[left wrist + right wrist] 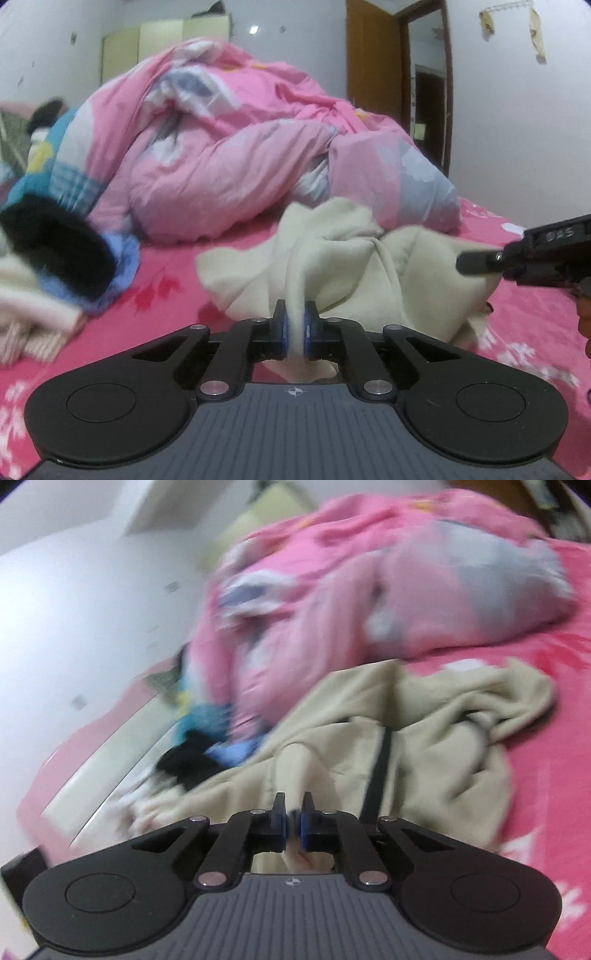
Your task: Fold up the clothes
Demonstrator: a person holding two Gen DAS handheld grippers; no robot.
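Observation:
A cream fleece garment (354,258) lies crumpled on the pink bed sheet (166,266). My left gripper (294,325) is shut on a raised fold of it, the cloth pinched between the blue pads. In the blurred right wrist view the same cream garment (424,731) spreads ahead, with a dark strip across it. My right gripper (293,814) is shut on another fold of that garment. The right gripper (476,260) also shows at the right edge of the left wrist view, over the garment's far side.
A bulky pink quilt (229,147) is heaped behind the garment. A pile of other clothes, black, blue and pale pink (62,266), lies to the left. A wooden door (373,55) and a yellow cabinet (162,40) stand at the far wall.

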